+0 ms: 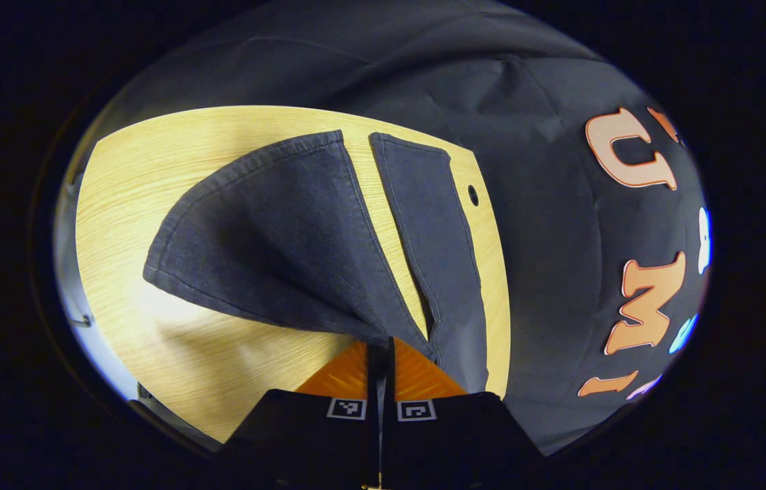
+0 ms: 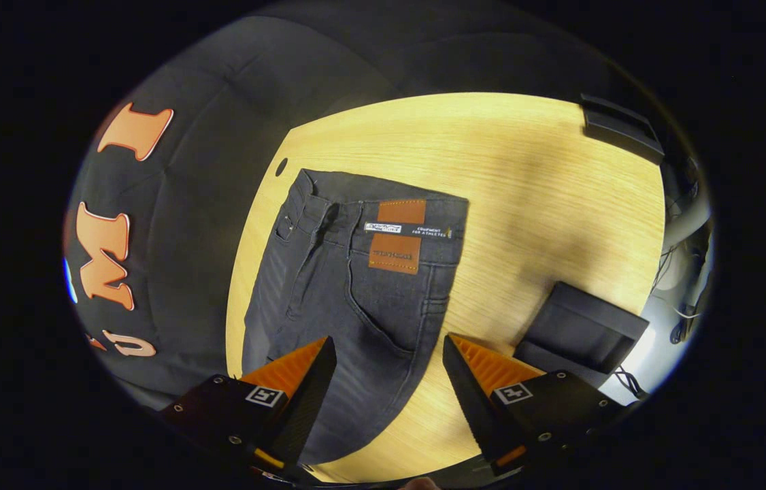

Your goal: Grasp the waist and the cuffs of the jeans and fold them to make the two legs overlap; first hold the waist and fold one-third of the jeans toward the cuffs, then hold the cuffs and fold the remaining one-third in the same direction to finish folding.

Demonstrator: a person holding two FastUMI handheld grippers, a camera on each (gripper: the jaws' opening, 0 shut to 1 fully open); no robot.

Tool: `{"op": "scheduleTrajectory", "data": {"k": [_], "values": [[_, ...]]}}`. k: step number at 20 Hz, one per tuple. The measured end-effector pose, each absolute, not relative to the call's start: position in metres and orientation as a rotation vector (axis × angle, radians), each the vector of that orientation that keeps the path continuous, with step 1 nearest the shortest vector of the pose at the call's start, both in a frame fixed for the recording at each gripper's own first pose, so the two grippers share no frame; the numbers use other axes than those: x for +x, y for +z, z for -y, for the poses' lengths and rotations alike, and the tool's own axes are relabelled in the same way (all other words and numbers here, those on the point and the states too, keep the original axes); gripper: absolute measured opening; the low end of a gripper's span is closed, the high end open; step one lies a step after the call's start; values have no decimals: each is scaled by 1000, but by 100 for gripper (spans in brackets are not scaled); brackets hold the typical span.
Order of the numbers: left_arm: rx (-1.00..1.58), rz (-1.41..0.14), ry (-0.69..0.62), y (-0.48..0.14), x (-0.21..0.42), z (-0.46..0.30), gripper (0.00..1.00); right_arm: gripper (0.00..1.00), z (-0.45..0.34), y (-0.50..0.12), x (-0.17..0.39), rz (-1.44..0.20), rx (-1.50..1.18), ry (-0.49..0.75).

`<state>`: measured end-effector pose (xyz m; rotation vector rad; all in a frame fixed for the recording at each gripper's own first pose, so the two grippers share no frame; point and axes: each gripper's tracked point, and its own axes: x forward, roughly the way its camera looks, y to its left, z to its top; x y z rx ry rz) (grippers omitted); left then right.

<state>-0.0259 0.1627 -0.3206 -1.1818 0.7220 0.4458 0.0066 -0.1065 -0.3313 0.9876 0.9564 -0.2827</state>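
Dark denim jeans lie on a light wooden table. In the left gripper view my left gripper is shut on a pinch of the jeans fabric. One leg is raised and fans out from the pinch to its hemmed end, and the other leg lies flat beside it. In the right gripper view the waist with its brown patch lies at the far end. My right gripper hangs open over the thigh part, with nothing between its fingers.
The table's edge by the booth wall runs close to the jeans, with a small round hole in the tabletop there. A black flat object lies right of the jeans, and another black item sits at the far right corner.
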Motion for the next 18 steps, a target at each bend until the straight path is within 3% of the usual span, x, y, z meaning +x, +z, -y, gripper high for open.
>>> {"op": "scheduleTrajectory", "data": {"k": [4, 6, 10, 18], "values": [[-1192, -725, 438, -320, -25, -160, 2, 89, 98, -335, 33, -877, 991, -250], [-1200, -725, 437, -321, -26, -159, 2, 66, 100, -349, 41, -855, 966, -263], [-1185, -720, 432, -321, -27, -159, 2, 4, 96, -352, 44, -855, 1066, -262], [-1165, -804, 518, -315, -48, -166, 2, 4, 97, -309, 31, -840, 964, -170]]}}
